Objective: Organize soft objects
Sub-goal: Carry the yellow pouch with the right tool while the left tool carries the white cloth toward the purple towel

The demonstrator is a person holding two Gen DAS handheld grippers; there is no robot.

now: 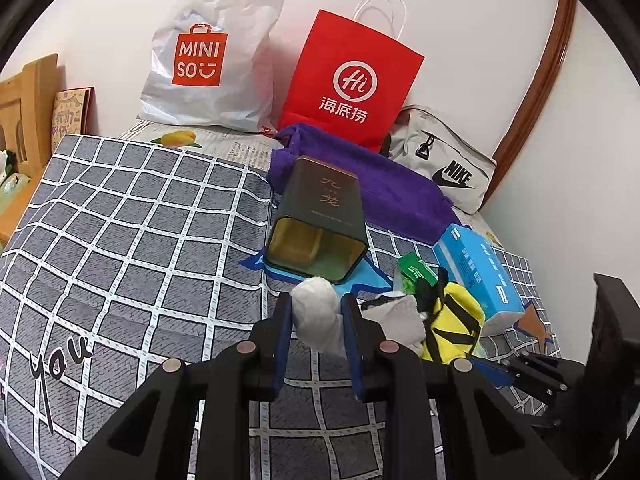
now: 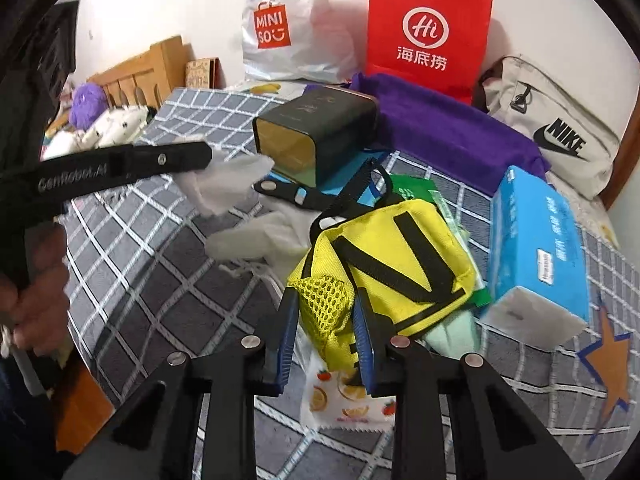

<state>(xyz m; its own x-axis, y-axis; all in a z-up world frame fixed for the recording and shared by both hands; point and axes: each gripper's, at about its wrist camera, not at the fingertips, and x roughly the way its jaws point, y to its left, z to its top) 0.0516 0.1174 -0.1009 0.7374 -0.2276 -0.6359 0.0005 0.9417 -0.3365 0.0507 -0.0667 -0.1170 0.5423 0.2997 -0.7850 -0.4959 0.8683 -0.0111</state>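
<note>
Left gripper (image 1: 316,312) clamped on white sock (image 1: 318,312), just before tin (image 1: 318,220) mouth on bed (image 1: 120,220). Right gripper (image 2: 324,320) clamped on yellow pouch (image 2: 392,264) mesh corner. Tin looks empty; second sock (image 2: 256,236), pouch not yet sorted. Early stage.

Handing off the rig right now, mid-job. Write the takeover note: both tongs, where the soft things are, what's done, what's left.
Left tongs: shut on the white cloth, lifted just in front of the open tin.
Right tongs: shut on the yellow pouch at its mesh corner; the pouch lies on the bed.
Done: nothing visibly inside the tin.
Left: stow the cloth, the pouch, a second white cloth and the tissue pack.
</note>
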